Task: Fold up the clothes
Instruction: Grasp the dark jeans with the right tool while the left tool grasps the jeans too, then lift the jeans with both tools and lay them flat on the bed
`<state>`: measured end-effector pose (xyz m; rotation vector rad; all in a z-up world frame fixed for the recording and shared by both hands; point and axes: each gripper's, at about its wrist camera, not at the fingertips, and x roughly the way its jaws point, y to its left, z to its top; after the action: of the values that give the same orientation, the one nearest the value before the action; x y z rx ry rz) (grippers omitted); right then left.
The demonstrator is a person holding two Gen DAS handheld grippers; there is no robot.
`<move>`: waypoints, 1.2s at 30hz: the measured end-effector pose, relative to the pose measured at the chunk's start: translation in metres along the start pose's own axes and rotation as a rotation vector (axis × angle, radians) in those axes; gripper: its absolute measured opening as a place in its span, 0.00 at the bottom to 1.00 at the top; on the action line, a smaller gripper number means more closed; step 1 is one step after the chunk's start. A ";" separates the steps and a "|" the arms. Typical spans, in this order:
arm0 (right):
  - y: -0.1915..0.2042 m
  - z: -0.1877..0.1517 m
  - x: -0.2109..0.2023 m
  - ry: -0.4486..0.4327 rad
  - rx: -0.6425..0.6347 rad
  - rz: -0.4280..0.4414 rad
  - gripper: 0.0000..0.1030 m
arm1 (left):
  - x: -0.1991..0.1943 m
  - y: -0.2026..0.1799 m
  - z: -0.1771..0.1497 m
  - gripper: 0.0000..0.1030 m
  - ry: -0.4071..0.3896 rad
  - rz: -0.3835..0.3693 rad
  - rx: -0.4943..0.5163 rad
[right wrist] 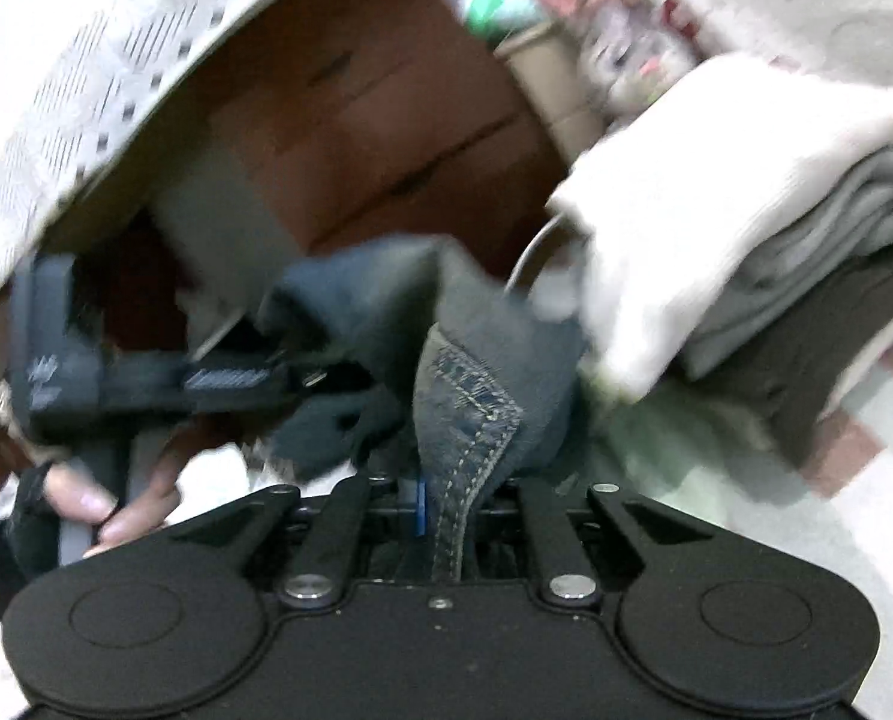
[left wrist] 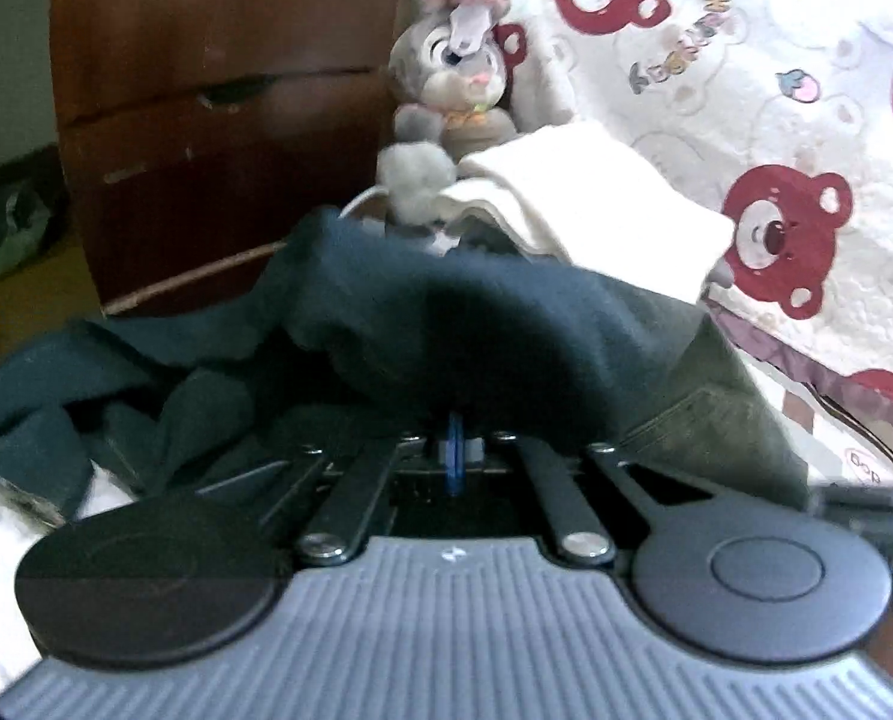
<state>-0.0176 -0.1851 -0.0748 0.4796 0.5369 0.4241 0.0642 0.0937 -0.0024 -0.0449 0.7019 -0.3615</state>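
Okay, both views blurry. Left wrist view: left gripper point(left wrist: 455, 420) is buried under a dark blue-green garment point(left wrist: 422, 324) draped over its front; jaws hidden by the cloth but the linkage is drawn in close, looks clenched on that garment. The cloth bunches to the left and slopes down to the right, where an olive-green stitched part point(left wrist: 710, 414) hangs. Behind it a folded cream cloth point(left wrist: 590, 204) lies on top, a grey plush rabbit point(left wrist: 452, 72) sits beside it, a brown wooden dresser point(left wrist: 224, 114) is at left, and a white blanket with red bears point(left wrist: 746, 120) is at right.

Right wrist view: right gripper point(right wrist: 440, 504) has its jaws clamped on a denim-like seam with light stitching point(right wrist: 470, 414), part of the dark garment point(right wrist: 374, 294) lifted in front. At left the other gripper point(right wrist: 146, 384) reaches into the same cloth, held by a hand point(right wrist: 116, 504). At right a folded stack point(right wrist: 776, 252): cream on top, grey, dark below, resting on a bed surface point(right wrist: 746, 498). Rabbit point(right wrist: 620, 54) and dresser point(right wrist: 374, 120) behind.
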 end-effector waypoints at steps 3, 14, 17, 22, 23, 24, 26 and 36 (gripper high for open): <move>-0.008 0.004 -0.012 -0.005 -0.111 -0.170 0.12 | -0.007 0.023 -0.002 0.42 0.025 0.014 -0.036; -0.046 -0.011 -0.011 0.016 -0.112 -0.376 0.12 | 0.057 0.155 -0.045 0.58 0.175 0.143 -0.415; -0.044 -0.010 -0.008 0.024 -0.135 -0.390 0.11 | 0.081 0.163 -0.041 0.58 0.203 0.076 -0.485; -0.046 -0.010 0.003 0.045 -0.195 -0.443 0.11 | 0.107 0.165 -0.030 0.62 0.188 0.104 -0.571; -0.048 -0.012 0.005 0.052 -0.198 -0.448 0.11 | 0.112 0.166 -0.028 0.62 0.182 0.121 -0.582; -0.051 -0.013 0.006 0.059 -0.197 -0.451 0.11 | 0.116 0.167 -0.025 0.66 0.176 0.120 -0.588; -0.058 -0.014 0.005 0.069 -0.174 -0.445 0.12 | 0.126 0.168 -0.021 0.75 0.167 0.120 -0.602; -0.074 -0.024 0.015 0.124 -0.143 -0.474 0.31 | 0.181 0.197 -0.037 0.86 0.255 0.053 -0.891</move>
<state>-0.0009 -0.2296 -0.1375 0.1774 0.7130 0.0361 0.2294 0.2200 -0.1750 -0.8342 1.0709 0.0219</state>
